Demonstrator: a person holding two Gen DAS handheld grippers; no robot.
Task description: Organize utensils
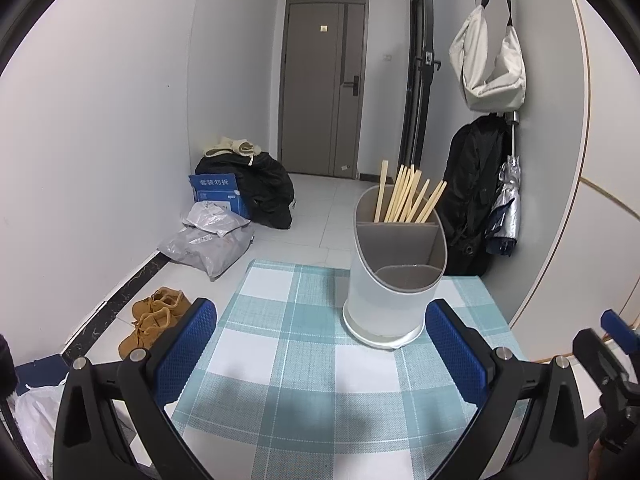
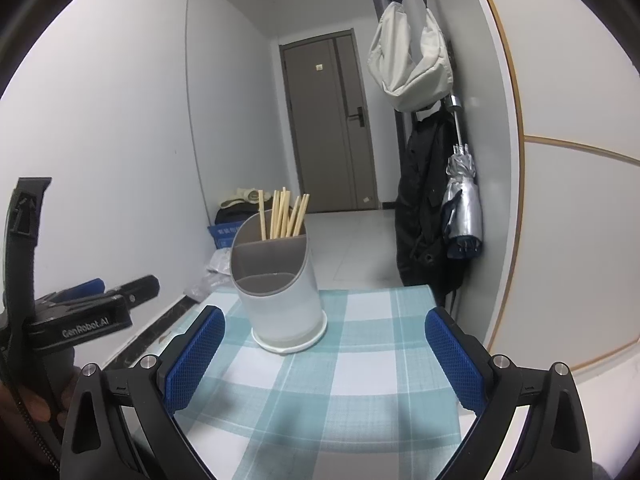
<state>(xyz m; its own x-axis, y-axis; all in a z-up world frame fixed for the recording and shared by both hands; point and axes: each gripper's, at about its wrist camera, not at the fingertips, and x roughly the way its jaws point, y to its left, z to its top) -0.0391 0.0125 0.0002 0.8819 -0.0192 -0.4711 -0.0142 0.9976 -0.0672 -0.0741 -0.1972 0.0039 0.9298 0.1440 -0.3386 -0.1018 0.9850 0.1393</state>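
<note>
Here we hold two claws over one worktop point(image 1: 280, 360) covered in a teal-and-white check cloth. Our left claw point(image 1: 320, 356) stands wide open with nothing between its blue pads, and our right claw point(image 2: 324, 360) is spread just as wide and equally empty. One white utensil holder point(image 1: 394, 276) stands upright on the cloth, ahead of the left claw and slightly to its right; from the right claw it sits ahead and a little to the left point(image 2: 280, 284). We count three compartments in it: one large at the back and two smaller nearer us. One bundle of wooden chopsticks point(image 1: 408, 196) leans in the back compartment; we make out roughly nine or ten sticks, though they overlap too much for a sure count. The two nearer compartments hold nothing we can see.
</note>
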